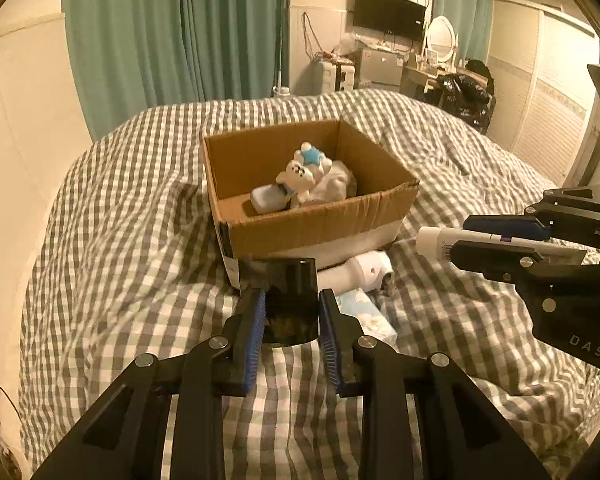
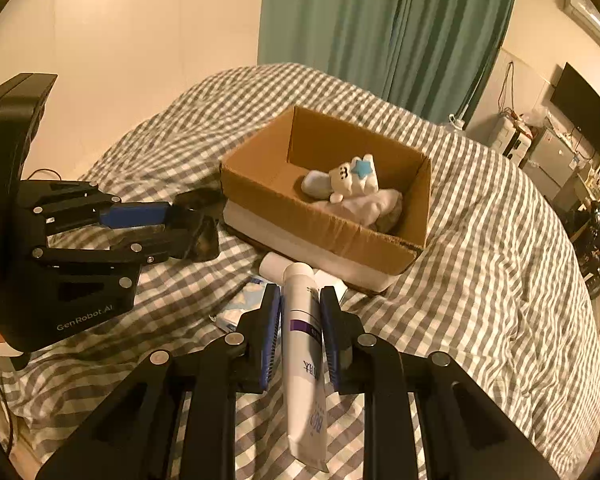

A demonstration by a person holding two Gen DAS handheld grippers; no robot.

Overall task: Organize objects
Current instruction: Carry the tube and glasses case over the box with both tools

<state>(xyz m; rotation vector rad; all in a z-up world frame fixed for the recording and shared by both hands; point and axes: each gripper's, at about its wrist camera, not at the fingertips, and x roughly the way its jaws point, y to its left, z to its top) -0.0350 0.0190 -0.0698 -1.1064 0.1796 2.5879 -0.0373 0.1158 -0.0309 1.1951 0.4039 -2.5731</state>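
An open cardboard box (image 1: 320,224) (image 2: 332,232) sits on the checked bed and holds a white plush bear with a blue star (image 1: 304,172) (image 2: 352,180) and white cloth. My left gripper (image 1: 292,300) (image 2: 196,220) is shut on a dark cup (image 1: 290,300) (image 2: 198,222), held just before the box's near wall. My right gripper (image 2: 300,300) (image 1: 456,240) is shut on a white tube with a purple band (image 2: 304,344) (image 1: 452,240), held to the right of the box's front corner.
A white bottle (image 1: 364,270) (image 2: 274,266) and a light blue tissue pack (image 1: 366,316) (image 2: 244,304) lie on the checked duvet (image 1: 120,260) by the box's front. Green curtains, a TV and a cluttered desk stand beyond the bed.
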